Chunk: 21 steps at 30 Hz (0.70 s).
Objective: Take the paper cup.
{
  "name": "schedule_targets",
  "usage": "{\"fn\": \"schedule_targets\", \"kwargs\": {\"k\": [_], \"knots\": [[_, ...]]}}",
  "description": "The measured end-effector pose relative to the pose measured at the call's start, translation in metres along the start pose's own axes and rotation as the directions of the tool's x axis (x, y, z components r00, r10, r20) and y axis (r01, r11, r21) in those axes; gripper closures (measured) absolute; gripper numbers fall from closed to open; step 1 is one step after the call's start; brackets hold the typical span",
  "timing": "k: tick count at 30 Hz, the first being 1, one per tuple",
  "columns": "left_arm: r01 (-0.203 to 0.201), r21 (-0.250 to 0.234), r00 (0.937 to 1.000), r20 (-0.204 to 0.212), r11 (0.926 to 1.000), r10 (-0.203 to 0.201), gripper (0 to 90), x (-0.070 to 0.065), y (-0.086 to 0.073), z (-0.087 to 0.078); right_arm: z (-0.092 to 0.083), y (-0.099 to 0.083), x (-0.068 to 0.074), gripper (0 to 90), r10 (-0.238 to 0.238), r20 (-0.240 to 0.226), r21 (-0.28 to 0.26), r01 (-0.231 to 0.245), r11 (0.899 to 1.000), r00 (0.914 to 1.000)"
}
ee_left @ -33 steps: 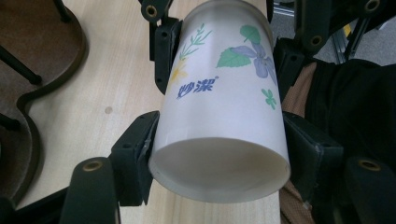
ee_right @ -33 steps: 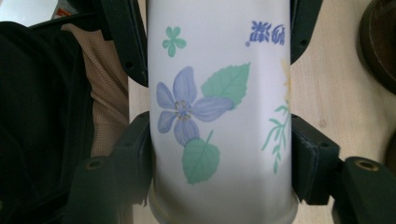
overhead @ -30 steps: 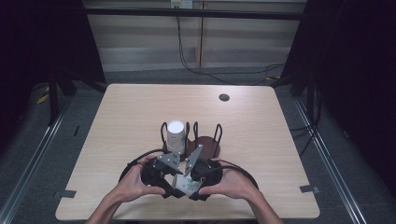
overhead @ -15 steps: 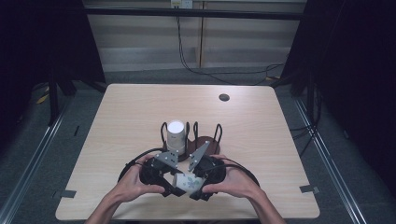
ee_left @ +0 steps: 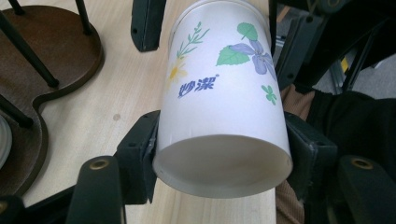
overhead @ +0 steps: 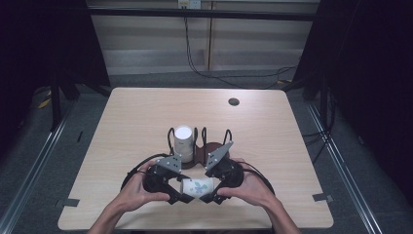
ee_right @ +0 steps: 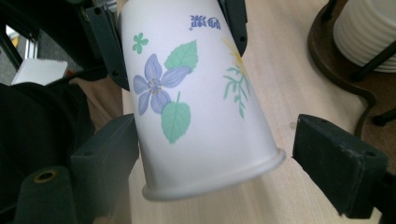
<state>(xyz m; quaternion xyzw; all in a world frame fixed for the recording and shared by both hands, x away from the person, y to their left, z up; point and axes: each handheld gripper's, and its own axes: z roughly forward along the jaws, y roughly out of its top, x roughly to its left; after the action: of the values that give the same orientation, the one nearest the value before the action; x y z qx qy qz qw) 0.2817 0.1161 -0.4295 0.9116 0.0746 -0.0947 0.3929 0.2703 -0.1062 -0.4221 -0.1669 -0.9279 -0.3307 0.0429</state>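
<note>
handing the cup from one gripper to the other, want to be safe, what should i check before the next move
1. Left gripper clamped on the paper cup: ok, its pads press both sides near the cup's base end.
2. Right gripper clear of the cup: ok on the side where a gap shows at the rim; the other pad sits close, contact cannot tell. Its jaws have just opened.
3. Cup undamaged: ok, the wall looks round, with no dents.
4. Path to the cup holder: ok, bare table lies between.
5. Free slot in the holder: ok, the cup stack fills the left one, the right looks empty.
</note>
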Motion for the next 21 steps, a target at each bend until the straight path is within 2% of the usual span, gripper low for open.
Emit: {"fn": "schedule_targets", "kwargs": {"k": [3,4,8,10,11,19,21], "knots": [[-0.001,-0.011,1.0000,0.000,0.9999,0.001,37.0,0.000,0.000,-0.002,-0.004,-0.001,-0.001,14.7,0.006,0.003,-0.026,-0.006,1.000,1.0000],[0.004,-0.032,1.0000,-0.008,0.9995,-0.005,37.0,0.001,0.000,-0.003,-0.009,-0.003,-0.001,14.7,0.011,0.010,-0.052,-0.011,0.999,0.9999],[0.011,-0.056,0.9998,-0.014,0.9984,-0.012,36.9,0.002,-0.001,-0.004,-0.016,-0.005,-0.002,14.4,0.026,0.014,-0.096,-0.024,0.995,0.9996],[0.014,-0.066,0.9997,-0.020,0.9977,-0.016,37.0,0.002,-0.002,-0.005,-0.017,-0.006,-0.002,14.4,0.032,0.013,-0.104,-0.031,0.994,0.9994],[0.013,-0.070,0.9995,-0.028,0.9974,-0.015,36.9,0.002,-0.002,-0.005,-0.020,-0.008,-0.003,14.2,0.037,0.016,-0.125,-0.035,0.992,0.9992],[0.018,-0.093,0.9984,-0.051,0.9955,-0.023,36.8,0.003,-0.002,-0.007,-0.026,-0.013,-0.005,14.2,0.068,0.023,-0.179,-0.063,0.982,0.9974],[0.025,-0.114,0.9980,-0.055,0.9932,-0.031,36.8,0.003,-0.003,-0.007,-0.030,-0.016,-0.007,14.2,0.077,0.033,-0.209,-0.069,0.976,0.9965]]}}
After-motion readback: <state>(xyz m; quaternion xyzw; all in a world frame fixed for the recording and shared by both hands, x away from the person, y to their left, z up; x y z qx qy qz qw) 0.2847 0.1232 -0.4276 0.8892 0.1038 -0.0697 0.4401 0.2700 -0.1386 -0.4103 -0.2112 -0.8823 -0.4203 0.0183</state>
